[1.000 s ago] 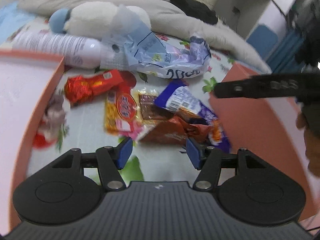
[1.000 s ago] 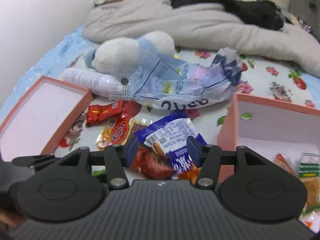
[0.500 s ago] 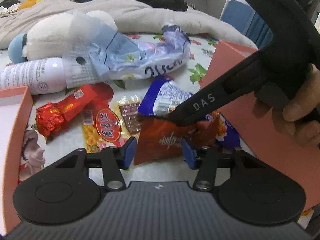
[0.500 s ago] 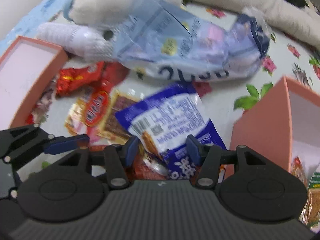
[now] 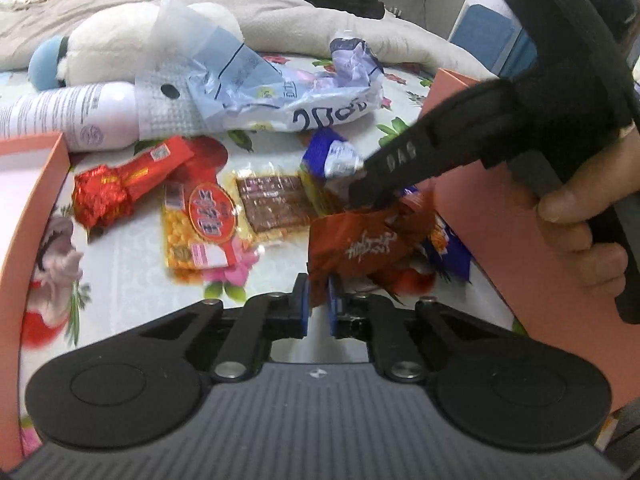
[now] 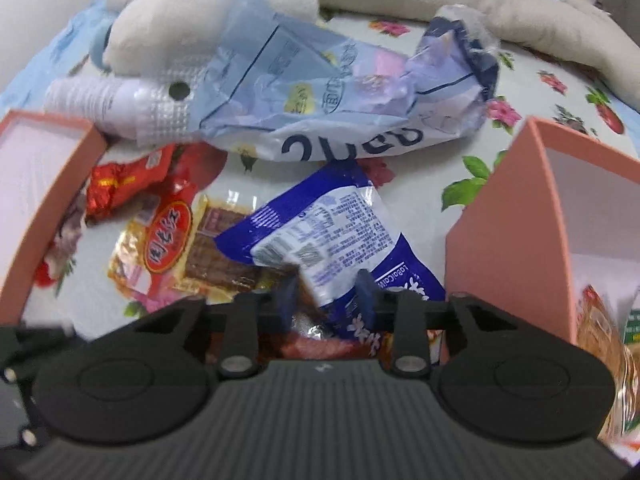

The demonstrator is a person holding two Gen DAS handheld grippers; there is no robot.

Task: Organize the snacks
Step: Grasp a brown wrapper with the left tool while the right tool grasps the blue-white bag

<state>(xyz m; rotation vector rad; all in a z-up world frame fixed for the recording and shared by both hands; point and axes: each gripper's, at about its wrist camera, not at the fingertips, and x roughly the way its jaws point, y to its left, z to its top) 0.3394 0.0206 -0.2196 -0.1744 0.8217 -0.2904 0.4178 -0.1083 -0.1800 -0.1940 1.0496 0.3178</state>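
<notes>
A crinkled red-brown foil snack packet (image 5: 360,244) lies beside the salmon cardboard box (image 5: 520,248), its corner pinched as the left hand-held gripper (image 5: 318,300) closes; the right hand-held gripper (image 6: 326,300) closes around a glossy blue-and-white snack bag (image 6: 332,240).

Between two open boxes, left box (image 6: 48,184) and right box (image 6: 516,216), a heap of snack packets on the bedsheet (image 5: 124,264). Corn packet (image 5: 200,232) left of jerky packet (image 5: 272,204), touching it. Wafer packet (image 6: 332,236) lying partly over jerky, just beside right box. Behind the heap, a crumpled bag (image 6: 340,96), bottle (image 5: 68,116) and plush toy (image 5: 120,40); blanket (image 5: 280,12) farther back.
</notes>
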